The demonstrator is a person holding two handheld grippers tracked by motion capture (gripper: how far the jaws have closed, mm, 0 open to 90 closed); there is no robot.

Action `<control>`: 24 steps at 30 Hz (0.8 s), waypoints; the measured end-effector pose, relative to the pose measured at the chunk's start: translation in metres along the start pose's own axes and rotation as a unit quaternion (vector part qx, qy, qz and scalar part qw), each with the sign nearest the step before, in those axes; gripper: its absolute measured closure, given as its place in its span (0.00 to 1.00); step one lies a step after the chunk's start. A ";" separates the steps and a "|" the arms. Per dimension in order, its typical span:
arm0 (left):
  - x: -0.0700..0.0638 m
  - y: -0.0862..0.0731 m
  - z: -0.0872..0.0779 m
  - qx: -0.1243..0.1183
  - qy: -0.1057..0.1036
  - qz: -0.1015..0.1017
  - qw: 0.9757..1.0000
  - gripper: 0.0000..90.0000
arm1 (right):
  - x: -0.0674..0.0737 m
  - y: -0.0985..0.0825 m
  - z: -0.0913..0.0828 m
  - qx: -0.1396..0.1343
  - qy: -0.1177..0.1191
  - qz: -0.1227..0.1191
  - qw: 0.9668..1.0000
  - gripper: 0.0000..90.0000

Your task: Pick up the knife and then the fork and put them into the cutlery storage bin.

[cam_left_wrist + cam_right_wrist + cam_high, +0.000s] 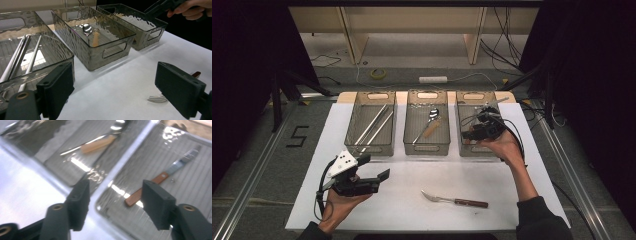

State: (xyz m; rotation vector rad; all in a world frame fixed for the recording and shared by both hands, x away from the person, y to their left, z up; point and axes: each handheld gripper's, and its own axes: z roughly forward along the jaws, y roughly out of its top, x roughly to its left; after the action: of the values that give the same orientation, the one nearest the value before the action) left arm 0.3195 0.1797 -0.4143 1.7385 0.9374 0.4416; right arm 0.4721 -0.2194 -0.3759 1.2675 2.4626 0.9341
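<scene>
Knife: reddish-brown wooden handle, silver blade. Fork: dark brown handle, silver tines. Spoon: pale tan handle, shiny bowl. Three bins: smoky transparent grey, rippled. Chopsticks silver. Surface white. Fingers matte black.

The right gripper hangs over the right bin; its walls ring the room below, and a knife lies on the floor. Between the grippers the mat is bare up to the fork. Ahead of the left gripper, the left bin blocks the way.
</scene>
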 end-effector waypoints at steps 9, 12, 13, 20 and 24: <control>0.000 0.000 0.000 0.000 0.000 0.000 1.000 0.16 | 0.026 -0.011 -0.017 -0.002 0.026 -0.044 0.999 0.37; 0.000 0.000 0.000 -0.001 0.001 0.000 1.000 0.16 | 0.034 -0.017 -0.019 0.001 0.035 -0.057 0.998 0.36; 0.001 0.000 0.000 0.000 0.001 0.000 1.000 0.16 | 0.037 -0.020 -0.020 0.001 0.037 -0.060 0.998 0.36; 0.001 0.000 0.000 -0.001 0.001 0.000 1.000 0.16 | 0.052 -0.037 -0.018 0.009 0.046 -0.075 0.996 0.34; 0.000 0.000 -0.001 -0.001 0.000 0.001 1.000 0.16 | 0.057 -0.042 -0.018 0.013 0.050 -0.079 0.996 0.34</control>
State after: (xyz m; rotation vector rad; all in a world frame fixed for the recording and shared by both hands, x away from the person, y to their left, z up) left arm 0.3192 0.1802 -0.4141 1.7374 0.9356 0.4433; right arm 0.4019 -0.2004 -0.3828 1.0381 2.6149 0.9471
